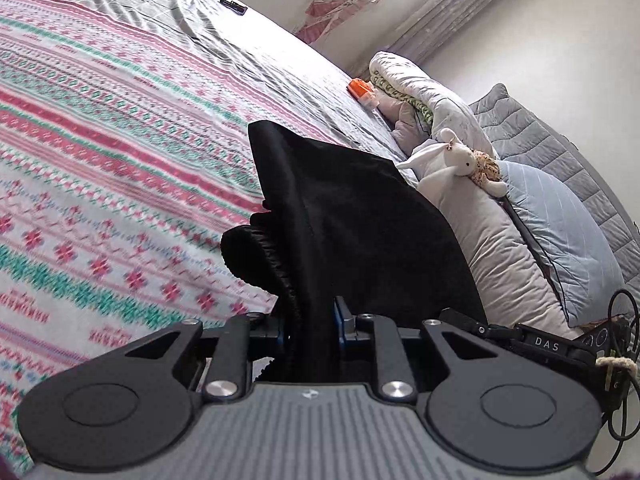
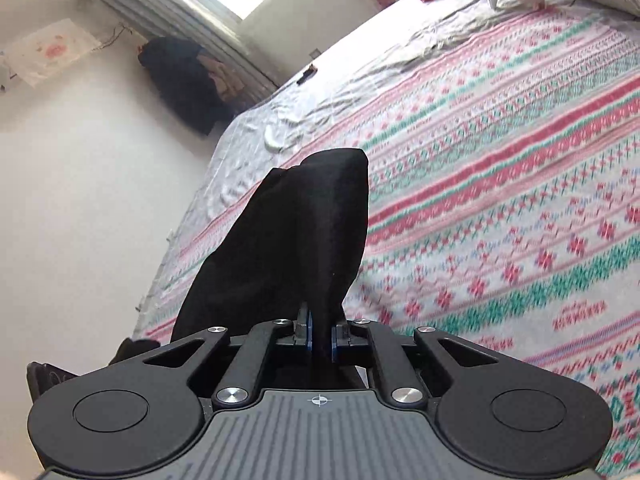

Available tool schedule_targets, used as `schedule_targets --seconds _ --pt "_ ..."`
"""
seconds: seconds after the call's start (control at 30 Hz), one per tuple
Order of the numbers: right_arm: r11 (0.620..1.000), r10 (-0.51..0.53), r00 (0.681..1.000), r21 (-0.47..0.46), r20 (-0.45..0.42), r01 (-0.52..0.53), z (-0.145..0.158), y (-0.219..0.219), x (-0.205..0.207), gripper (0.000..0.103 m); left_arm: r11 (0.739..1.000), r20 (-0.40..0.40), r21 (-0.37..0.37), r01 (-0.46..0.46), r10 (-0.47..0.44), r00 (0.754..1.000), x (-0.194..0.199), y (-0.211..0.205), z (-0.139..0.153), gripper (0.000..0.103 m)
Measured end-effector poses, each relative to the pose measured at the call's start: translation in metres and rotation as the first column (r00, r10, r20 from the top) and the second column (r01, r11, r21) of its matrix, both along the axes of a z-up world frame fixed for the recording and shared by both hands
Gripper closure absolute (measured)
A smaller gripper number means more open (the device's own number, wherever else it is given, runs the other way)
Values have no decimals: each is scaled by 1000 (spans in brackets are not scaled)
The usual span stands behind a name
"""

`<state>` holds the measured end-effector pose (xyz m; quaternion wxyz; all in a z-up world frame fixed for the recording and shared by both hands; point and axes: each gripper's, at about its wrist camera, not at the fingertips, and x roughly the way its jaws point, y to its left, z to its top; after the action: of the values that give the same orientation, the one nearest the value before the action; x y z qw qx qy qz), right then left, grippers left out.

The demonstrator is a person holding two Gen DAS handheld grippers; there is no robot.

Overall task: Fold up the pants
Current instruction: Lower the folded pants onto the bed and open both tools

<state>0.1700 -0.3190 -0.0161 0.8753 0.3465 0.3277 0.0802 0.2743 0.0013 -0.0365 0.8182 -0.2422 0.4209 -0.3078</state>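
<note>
The black pants [image 1: 352,224] hang lifted above the patterned bedspread [image 1: 100,140]. In the left wrist view my left gripper [image 1: 314,328] is shut on a thick bunch of the black cloth, with the gathered elastic waistband [image 1: 260,264] bulging to its left. In the right wrist view my right gripper [image 2: 321,334] is shut on a thin fold of the same black pants [image 2: 296,232], which rise in front of the camera and hide the fingertips. The bedspread [image 2: 500,200] lies below and to the right.
Pillows [image 1: 520,248], a white plush rabbit [image 1: 460,160], a rolled quilt [image 1: 424,92] and an orange item [image 1: 360,88] sit at the head of the bed. A small dark object [image 1: 234,6] lies on the grey sheet. Dark clothes [image 2: 180,80] hang by the wall and window.
</note>
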Motion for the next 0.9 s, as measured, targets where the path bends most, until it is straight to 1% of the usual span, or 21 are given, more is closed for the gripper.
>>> schedule_targets --seconds 0.1,0.23,0.3,0.37,0.47,0.6,0.63,0.67,0.7,0.73,0.77,0.8,0.83,0.9 --pt "999 -36 999 -37 28 37 5 -19 19 94 1000 25 17 25 -25 999 23 -28 3 65" --pt "995 -92 995 -34 35 93 2 -50 48 94 999 44 28 39 -40 998 50 -64 1 65" --pt "994 -106 993 -33 47 108 -1 -62 62 94 999 44 28 35 -37 998 63 -73 -5 65" --pt "992 -122 991 -14 53 123 -7 -74 74 94 999 42 28 24 -25 999 77 -84 -10 65" --pt "991 -134 989 2 66 134 -15 -88 94 94 999 67 37 16 -18 998 90 -93 -15 64" --pt "991 -128 989 -20 68 130 -26 -101 119 94 999 107 45 7 -12 994 101 -101 -25 62" --pt "991 -126 990 -28 65 128 -30 -103 123 93 998 112 65 1 -9 994 102 -103 -30 61" --pt "992 -123 990 -32 62 125 -35 -104 127 90 993 117 114 -18 4 993 104 -108 -34 52" --pt "990 -135 990 -42 47 137 -40 -106 129 85 982 131 182 -42 18 991 103 -111 -38 45" --pt "987 -152 988 -57 26 154 -45 -108 132 81 969 154 238 -65 29 988 101 -112 -41 40" --pt "981 -178 984 -76 7 178 -48 -109 132 75 963 186 253 -88 41 982 97 -111 -41 28" --pt "974 -205 979 -101 -7 204 -51 -111 131 69 958 202 265 -110 56 978 94 -109 -40 25" --pt "970 -219 976 -114 -9 216 -53 -114 128 67 955 210 272 -116 59 976 91 -107 -38 25" --pt "971 -216 976 -106 -6 215 -52 -118 120 64 949 218 293 -113 48 975 87 -104 -30 25"
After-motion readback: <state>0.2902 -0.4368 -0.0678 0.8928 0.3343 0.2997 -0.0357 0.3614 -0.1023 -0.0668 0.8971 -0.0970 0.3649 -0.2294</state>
